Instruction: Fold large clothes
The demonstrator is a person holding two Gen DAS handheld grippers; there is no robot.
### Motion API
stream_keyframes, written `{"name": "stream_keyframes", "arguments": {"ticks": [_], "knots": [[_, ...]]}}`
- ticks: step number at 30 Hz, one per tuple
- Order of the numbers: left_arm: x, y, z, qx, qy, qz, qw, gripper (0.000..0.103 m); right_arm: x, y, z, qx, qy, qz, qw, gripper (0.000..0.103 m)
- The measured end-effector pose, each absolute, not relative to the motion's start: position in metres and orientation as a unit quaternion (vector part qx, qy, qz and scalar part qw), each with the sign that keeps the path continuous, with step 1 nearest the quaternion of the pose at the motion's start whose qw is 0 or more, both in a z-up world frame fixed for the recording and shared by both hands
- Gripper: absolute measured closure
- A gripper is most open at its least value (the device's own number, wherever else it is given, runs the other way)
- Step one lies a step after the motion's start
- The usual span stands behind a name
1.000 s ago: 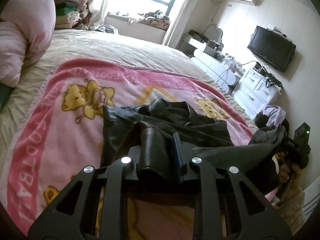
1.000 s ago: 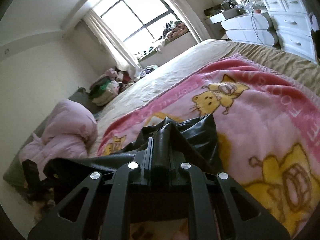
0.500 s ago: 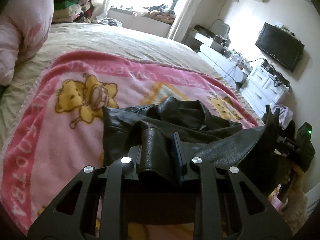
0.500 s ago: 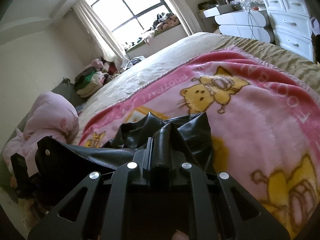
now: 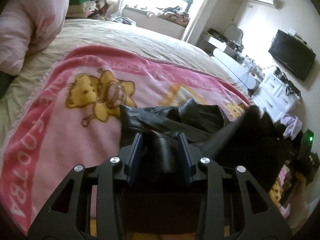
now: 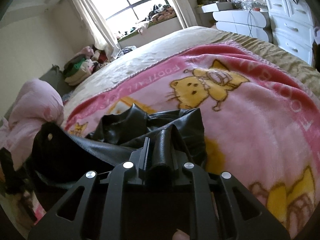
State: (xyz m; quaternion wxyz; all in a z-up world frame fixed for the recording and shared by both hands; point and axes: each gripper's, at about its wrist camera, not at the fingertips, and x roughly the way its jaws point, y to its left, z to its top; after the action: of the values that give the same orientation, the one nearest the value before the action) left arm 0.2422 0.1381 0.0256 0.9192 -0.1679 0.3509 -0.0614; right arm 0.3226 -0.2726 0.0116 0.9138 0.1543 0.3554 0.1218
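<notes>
A black leather jacket [image 5: 176, 118] lies bunched on a pink cartoon blanket [image 5: 80, 104] on the bed. My left gripper [image 5: 162, 140] is shut on a fold of the jacket's near edge and holds it raised. My right gripper [image 6: 162, 140] is shut on another fold of the same jacket [image 6: 128, 124]. The leather stretches taut between the two grippers. The right gripper also shows at the right of the left wrist view [image 5: 306, 150], and the left one sits at the left edge of the right wrist view [image 6: 12, 172].
A pink duvet [image 5: 34, 26] is piled at the bed's head. Folded clothes [image 5: 84, 6] are stacked by the window. White drawers [image 5: 280, 94] and a wall television [image 5: 292, 58] stand beyond the bed's right side. The beige bedspread [image 5: 130, 38] lies past the blanket.
Both grippers have moved forward over the bed and carried the held jacket edge toward the bunched far part. The stretched leather between them has risen and folded over.
</notes>
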Motion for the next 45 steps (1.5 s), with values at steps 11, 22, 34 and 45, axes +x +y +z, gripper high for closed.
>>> {"name": "stream_keyframes", "arguments": {"ticks": [11, 22, 34, 45], "knots": [[0.233, 0.16, 0.038, -0.179, 0.323, -0.024, 0.929, 0.048, 0.305, -0.278, 0.03, 0.121, 0.301, 0.105, 0.94, 0.036], [0.257, 0.14, -0.007, -0.145, 0.388, -0.052, 0.909, 0.028, 0.333, -0.276, 0.006, 0.08, 0.361, 0.096, 0.924, 0.029], [0.252, 0.128, -0.009, -0.092, 0.355, -0.032, 0.93, 0.095, 0.341, -0.281, 0.001, 0.064, 0.346, 0.087, 0.932, 0.089], [0.263, 0.127, 0.027, -0.097, 0.307, -0.035, 0.946, 0.099, 0.349, -0.291, 0.033, 0.11, 0.301, 0.099, 0.942, 0.09]]}}
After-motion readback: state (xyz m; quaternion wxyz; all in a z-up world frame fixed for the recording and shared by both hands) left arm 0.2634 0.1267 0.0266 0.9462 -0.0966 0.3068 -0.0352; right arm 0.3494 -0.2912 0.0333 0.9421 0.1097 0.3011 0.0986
